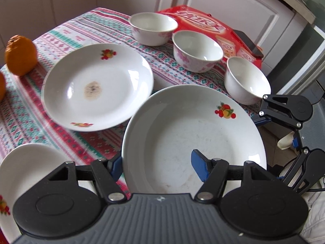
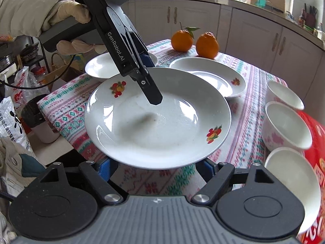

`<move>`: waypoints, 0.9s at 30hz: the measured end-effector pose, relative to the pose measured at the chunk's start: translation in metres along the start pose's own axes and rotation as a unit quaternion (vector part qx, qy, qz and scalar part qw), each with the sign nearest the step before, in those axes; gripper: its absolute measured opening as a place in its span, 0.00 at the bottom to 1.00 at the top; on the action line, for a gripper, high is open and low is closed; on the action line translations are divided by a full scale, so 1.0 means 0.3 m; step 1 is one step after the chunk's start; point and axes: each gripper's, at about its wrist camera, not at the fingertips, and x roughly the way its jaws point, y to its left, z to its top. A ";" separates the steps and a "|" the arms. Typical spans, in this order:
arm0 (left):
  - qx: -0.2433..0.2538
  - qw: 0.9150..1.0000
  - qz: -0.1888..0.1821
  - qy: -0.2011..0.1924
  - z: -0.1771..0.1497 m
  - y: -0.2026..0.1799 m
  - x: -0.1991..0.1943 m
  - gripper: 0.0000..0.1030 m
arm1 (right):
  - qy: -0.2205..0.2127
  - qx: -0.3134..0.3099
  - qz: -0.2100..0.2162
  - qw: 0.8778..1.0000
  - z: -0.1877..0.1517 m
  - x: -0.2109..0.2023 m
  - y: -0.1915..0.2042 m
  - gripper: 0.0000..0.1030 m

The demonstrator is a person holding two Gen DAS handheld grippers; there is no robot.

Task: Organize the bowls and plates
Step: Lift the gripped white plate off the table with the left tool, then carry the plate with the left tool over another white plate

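Note:
A white plate with fruit prints (image 1: 195, 134) (image 2: 158, 120) is held off the tablecloth. My left gripper (image 1: 158, 165) (image 2: 151, 82) is shut on its rim, one finger over the inside and one under. My right gripper (image 2: 156, 166) is open, its blue pads (image 2: 105, 167) wide apart just beneath the plate's near edge; it shows at the right edge of the left wrist view (image 1: 288, 113). A second plate (image 1: 97, 85) (image 2: 211, 77) lies behind, a third (image 1: 26, 172) (image 2: 101, 69) at the table's corner. Three white bowls (image 1: 153, 28) (image 1: 197, 50) (image 1: 246, 80) stand in a row.
Two oranges (image 2: 181, 40) (image 2: 207, 44) sit at the far corner of the patterned tablecloth (image 1: 67, 34). A red box (image 1: 205, 20) with a dark phone (image 1: 247, 42) on it lies behind the bowls. Cabinets surround the table; bags and clutter sit on the floor (image 2: 16, 105).

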 end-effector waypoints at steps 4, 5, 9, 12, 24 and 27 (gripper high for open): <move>-0.014 1.000 0.012 -0.011 -0.026 0.030 -0.049 0.65 | -0.003 -0.017 0.010 1.000 0.044 0.017 0.013 0.83; -0.018 1.000 0.014 -0.014 -0.033 0.037 -0.062 0.65 | -0.003 -0.019 0.014 1.000 0.056 0.022 0.016 0.83; -0.033 0.999 0.026 -0.026 -0.058 0.072 -0.112 0.65 | -0.005 -0.030 0.028 0.999 0.102 0.047 0.025 0.83; -0.046 0.998 0.036 -0.032 -0.081 0.104 -0.142 0.65 | -0.007 -0.040 0.040 0.998 0.141 0.070 0.032 0.83; -0.107 0.991 0.070 -0.046 -0.171 0.256 -0.218 0.65 | -0.003 -0.084 0.085 0.993 0.291 0.204 0.071 0.83; -0.122 0.989 0.074 -0.046 -0.190 0.292 -0.220 0.65 | -0.001 -0.090 0.095 0.991 0.316 0.231 0.077 0.83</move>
